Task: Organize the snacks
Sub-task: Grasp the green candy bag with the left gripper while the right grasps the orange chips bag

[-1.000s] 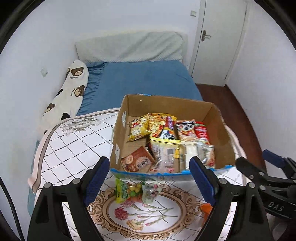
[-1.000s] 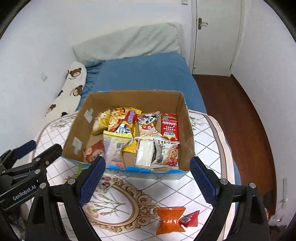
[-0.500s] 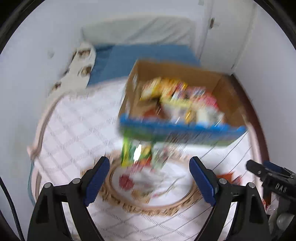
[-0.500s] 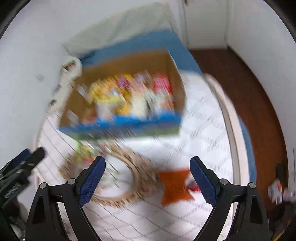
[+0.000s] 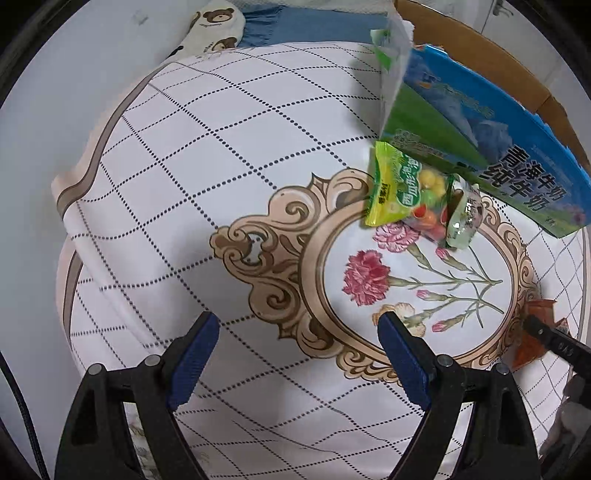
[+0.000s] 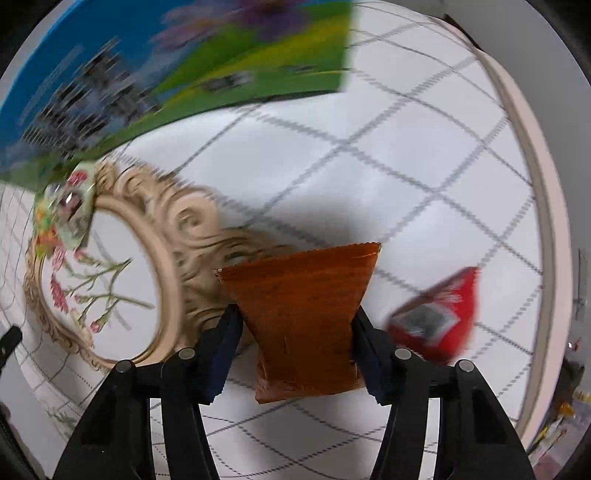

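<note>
An orange snack packet [image 6: 303, 314] lies on the table between the fingers of my right gripper [image 6: 295, 332], whose jaws stand close on both its sides, partly closed. A red packet [image 6: 439, 321] lies just right of it. The orange packet [image 5: 535, 336] also shows at the right edge of the left wrist view. My left gripper [image 5: 299, 347] is open and empty, low over the tablecloth. A green candy bag [image 5: 406, 192] and a small pale packet [image 5: 463, 218] lie against the blue-and-green cardboard box [image 5: 480, 140].
The table wears a white checked cloth with a flower medallion [image 5: 406, 280]. The box [image 6: 166, 77] stands at the far side. A bed with a bear-print pillow [image 5: 210, 33] lies beyond the table. The table's rim [image 6: 543, 221] runs along the right.
Both grippers have dropped low toward the table. The right gripper has moved onto the orange packet and its jaws have narrowed around it. The left jaws stay wide.
</note>
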